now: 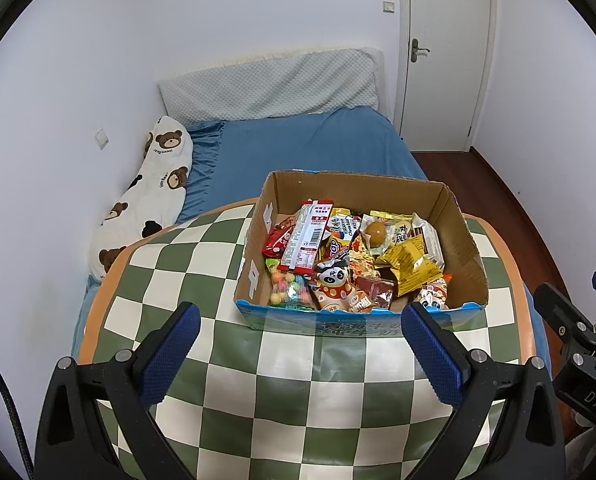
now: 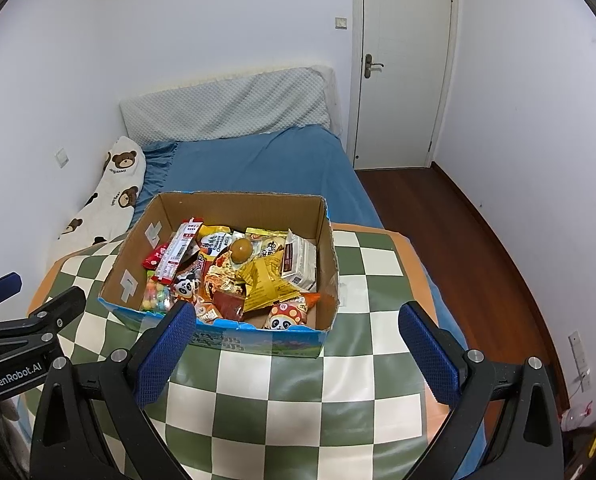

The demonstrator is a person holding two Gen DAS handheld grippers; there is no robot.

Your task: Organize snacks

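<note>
Cardboard snack box [image 1: 464, 256] on checkered table [image 1: 202, 420], just beyond left tongs [image 1: 300, 354] and right tongs [image 2: 297, 354]; both spread wide, empty.

Cardboard box [image 1: 464, 256] near wall hides the lower snacks; packets overlap, so most show only in part. Print on the long red-and-white packet [image 1: 304, 236] and the yellow packet [image 1: 408, 264] too small to read. Text on the box's blue front [image 2: 254, 338] partly covered by a left finger [image 2: 166, 354] of the right gripper in the right wrist view. Checkered counter [image 1: 298, 400] cut off at the bottom edge in both views. Left gripper [image 2: 2, 292] seen only partly at the right wrist view's left edge; right gripper [image 1: 578, 308] likewise at the left wrist view's right edge. Small clutter [image 2: 578, 416] by the floor, lower right, too blurred to identify.
</note>
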